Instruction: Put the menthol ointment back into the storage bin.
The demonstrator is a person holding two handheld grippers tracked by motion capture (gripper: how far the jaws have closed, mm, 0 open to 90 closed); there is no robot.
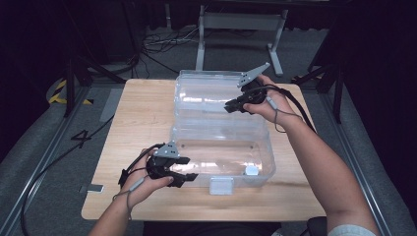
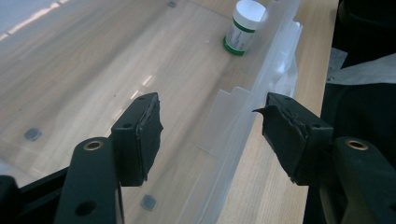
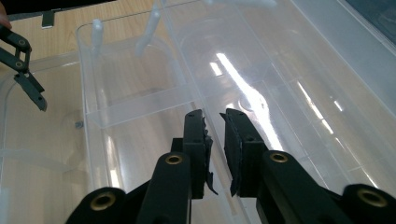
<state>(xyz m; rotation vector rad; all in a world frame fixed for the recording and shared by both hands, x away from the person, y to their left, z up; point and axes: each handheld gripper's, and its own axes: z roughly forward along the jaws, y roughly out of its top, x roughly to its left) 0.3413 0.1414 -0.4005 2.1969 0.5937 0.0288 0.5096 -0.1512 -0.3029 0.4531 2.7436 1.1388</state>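
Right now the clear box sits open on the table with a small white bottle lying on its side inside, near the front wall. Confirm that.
Not quite: the bottle is standing upright, not lying on its side. The left gripper view shows it on its green-banded base with the white cap on top, inside the open clear box close to the front wall. The rest stands.

A clear box (image 1: 221, 142) sits on a pale wood-grain tabletop (image 1: 137, 113), holding a white bottle (image 2: 243, 28) with a green band; both tools (image 1: 184, 178) (image 1: 231, 107) are black.
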